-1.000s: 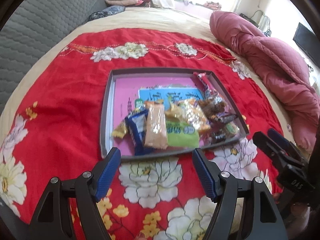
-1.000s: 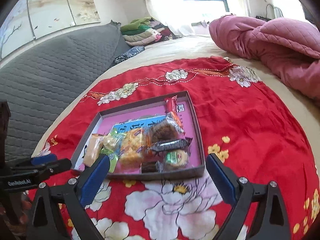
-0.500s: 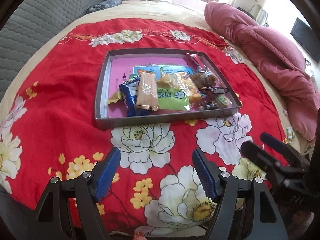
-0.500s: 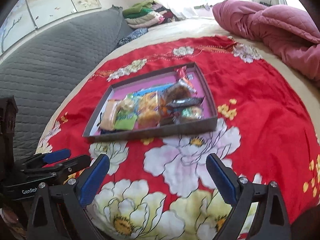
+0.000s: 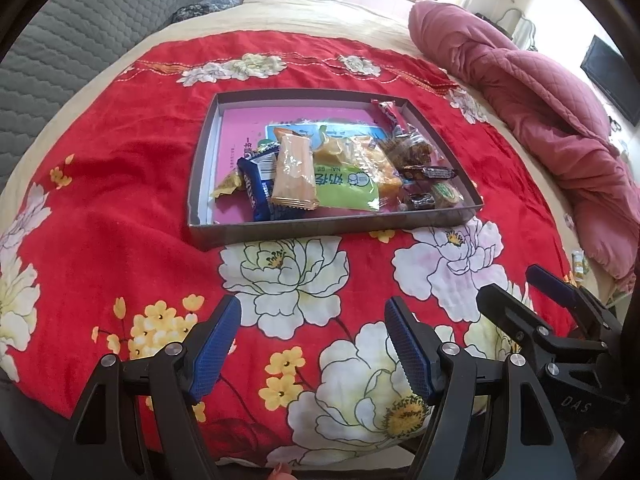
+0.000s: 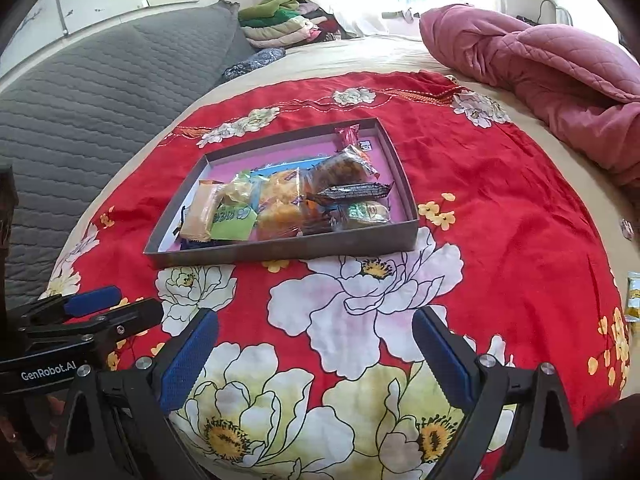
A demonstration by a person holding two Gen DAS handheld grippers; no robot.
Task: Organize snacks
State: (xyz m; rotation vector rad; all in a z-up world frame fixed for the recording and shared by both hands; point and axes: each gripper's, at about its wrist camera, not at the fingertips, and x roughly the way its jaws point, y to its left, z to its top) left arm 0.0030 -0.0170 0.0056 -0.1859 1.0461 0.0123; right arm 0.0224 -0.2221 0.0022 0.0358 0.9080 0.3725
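Observation:
A shallow grey tray (image 5: 304,229) (image 6: 280,249) with a pink bottom lies on the red flowered cloth (image 5: 112,160) (image 6: 500,208). Several wrapped snacks are piled in it: a tan wafer pack (image 5: 294,172) (image 6: 202,210), a green pack (image 5: 346,188) (image 6: 234,222), a blue pack (image 5: 256,188), yellow cakes (image 6: 280,200), a dark bar (image 5: 428,172) (image 6: 352,191). My left gripper (image 5: 312,338) hovers open and empty over the cloth, well short of the tray. My right gripper (image 6: 316,352) is likewise open and empty, nearer than the tray. Each gripper shows at the edge of the other's view.
A pink quilt (image 5: 560,112) (image 6: 560,80) is bunched at the right. A grey padded headboard (image 6: 80,120) runs along the left, with folded clothes (image 6: 280,24) at the back. A small yellow packet (image 6: 632,296) lies beyond the cloth's right edge.
Both grippers have drawn back from the tray toward the near edge of the cloth, so the tray sits farther off. Both stay open and empty.

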